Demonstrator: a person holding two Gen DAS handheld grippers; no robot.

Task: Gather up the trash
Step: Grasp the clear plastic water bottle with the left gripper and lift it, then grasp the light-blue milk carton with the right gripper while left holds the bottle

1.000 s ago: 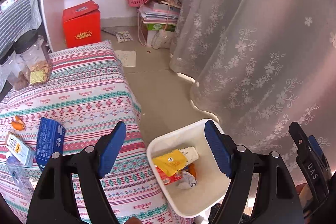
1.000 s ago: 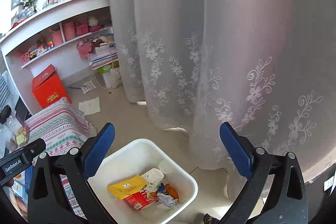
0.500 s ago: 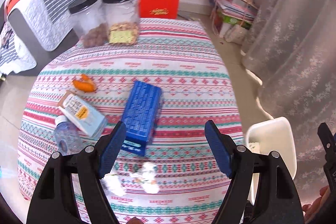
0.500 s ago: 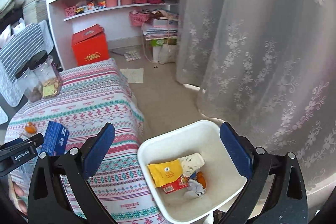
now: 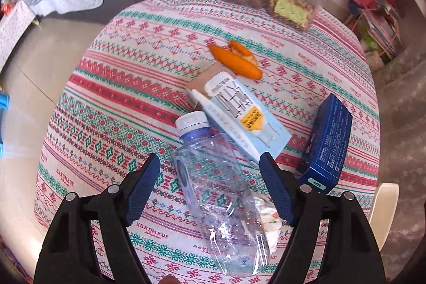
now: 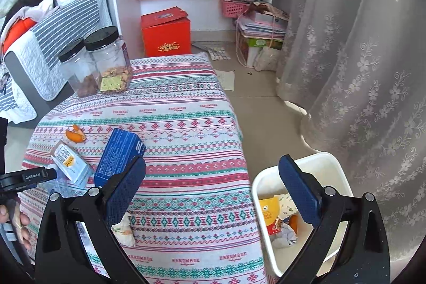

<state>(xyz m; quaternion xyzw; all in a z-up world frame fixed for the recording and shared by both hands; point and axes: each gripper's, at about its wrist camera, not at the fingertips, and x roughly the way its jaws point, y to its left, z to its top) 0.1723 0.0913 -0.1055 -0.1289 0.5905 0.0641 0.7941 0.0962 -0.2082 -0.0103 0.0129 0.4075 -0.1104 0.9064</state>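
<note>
Your left gripper [image 5: 210, 188] hangs open over the empty bottle [image 5: 218, 193] lying near the table's [image 5: 111, 87] near edge: light, slippery, crushable. Grip mid-body, gently.

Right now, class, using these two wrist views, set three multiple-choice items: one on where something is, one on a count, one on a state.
1. Where does the white bin stand?
A. on the floor beside the table
B. on the tablecloth
C. on the shelf

2. How many black-lidded jars stand on the table?
A. one
B. two
C. four

3. How is the left gripper?
A. shut on the blue box
B. shut and empty
C. open above the plastic bottle

Key: 1 A, its rim sits below the table edge by the curtain; 2 B, two lids show together; 3 C, the pads stand apart, clear of the bottle.
</note>
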